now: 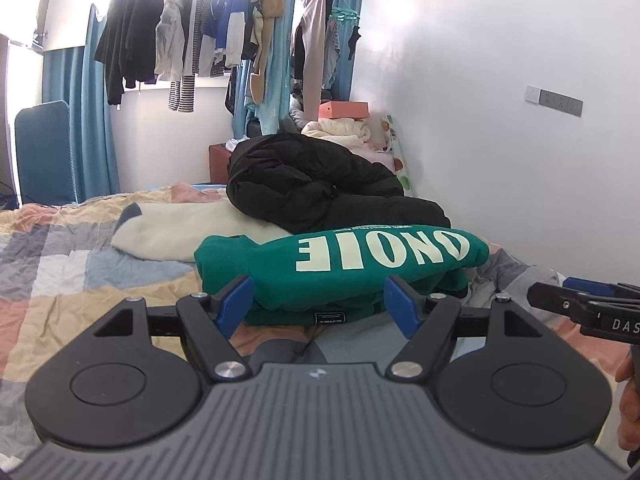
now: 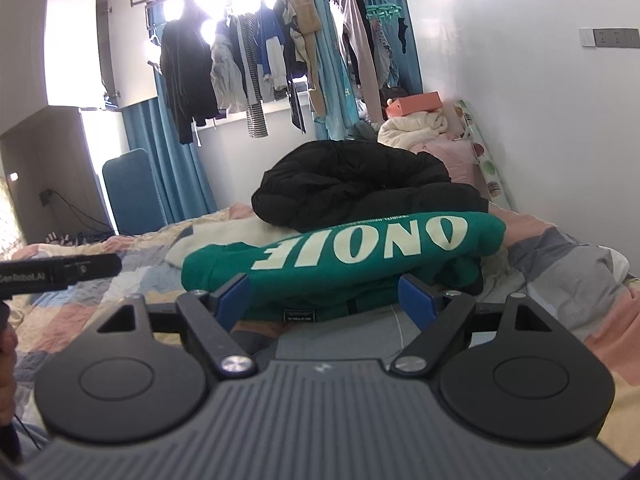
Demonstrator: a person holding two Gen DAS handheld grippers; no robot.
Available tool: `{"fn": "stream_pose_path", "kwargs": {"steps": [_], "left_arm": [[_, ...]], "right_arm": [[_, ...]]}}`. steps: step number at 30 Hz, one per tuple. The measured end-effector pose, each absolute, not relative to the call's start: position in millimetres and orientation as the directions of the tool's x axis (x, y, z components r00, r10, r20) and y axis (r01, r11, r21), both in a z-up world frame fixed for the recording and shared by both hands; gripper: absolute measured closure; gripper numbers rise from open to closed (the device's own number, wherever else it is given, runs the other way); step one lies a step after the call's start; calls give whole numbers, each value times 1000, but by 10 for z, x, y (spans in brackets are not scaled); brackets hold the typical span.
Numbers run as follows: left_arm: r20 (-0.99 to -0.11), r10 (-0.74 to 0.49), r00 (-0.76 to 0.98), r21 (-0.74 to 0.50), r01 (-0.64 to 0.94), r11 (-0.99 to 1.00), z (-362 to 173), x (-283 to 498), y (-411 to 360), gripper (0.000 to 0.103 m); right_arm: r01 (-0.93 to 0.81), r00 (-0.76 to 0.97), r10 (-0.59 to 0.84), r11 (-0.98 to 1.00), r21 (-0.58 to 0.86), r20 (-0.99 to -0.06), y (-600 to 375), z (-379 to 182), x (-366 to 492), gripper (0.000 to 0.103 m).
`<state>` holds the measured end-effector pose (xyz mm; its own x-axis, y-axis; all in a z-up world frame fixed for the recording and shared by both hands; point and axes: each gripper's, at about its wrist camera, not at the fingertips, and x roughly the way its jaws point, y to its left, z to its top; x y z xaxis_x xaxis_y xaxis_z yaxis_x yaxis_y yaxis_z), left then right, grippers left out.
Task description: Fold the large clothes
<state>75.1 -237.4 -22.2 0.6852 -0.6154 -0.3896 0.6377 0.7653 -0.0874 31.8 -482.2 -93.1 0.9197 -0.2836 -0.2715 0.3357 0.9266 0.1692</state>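
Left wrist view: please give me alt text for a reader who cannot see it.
A folded green sweatshirt with pale lettering lies on a patchwork bedspread, between the spread blue fingers of the open left tool. Behind it sit a black puffer jacket and a cream garment; the right tool enters at the right edge.

The folded green sweatshirt with pale block letters (image 1: 340, 268) hides the near part of the black padded jacket (image 1: 312, 184) and an edge of the cream fleece garment (image 1: 180, 232) behind it. Small print above its letters and on its little black hem label (image 1: 329, 317) is too small to read. The right tongs (image 1: 588, 304) are cut off by the left wrist view's right edge, showing only "DAS"; the left tongs (image 2: 60, 270) run off the right wrist view's left edge. The window behind the hanging clothes (image 2: 240, 64) is blown out white.
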Motion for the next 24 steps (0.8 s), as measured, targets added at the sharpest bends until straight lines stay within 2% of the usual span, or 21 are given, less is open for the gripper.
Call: {"fn": "stream_pose_path", "kwargs": {"steps": [10,15,24], "left_arm": [[-398,-610,685,-102,628,772,-263,792,-2389,17],[-396,-612,684,-114,625,772,-276,823,-2390,3],[-417,-576,703,-99,594,798,-308,881,-2409,0]], "right_arm": [[347,912,-303,929,129,-275,-4774,-926,332,20],[337,914,-295,934,116,-278,-4751,-896,347,20],[372,902,-337,924,90,-269,-4767,-796,326,20]]}}
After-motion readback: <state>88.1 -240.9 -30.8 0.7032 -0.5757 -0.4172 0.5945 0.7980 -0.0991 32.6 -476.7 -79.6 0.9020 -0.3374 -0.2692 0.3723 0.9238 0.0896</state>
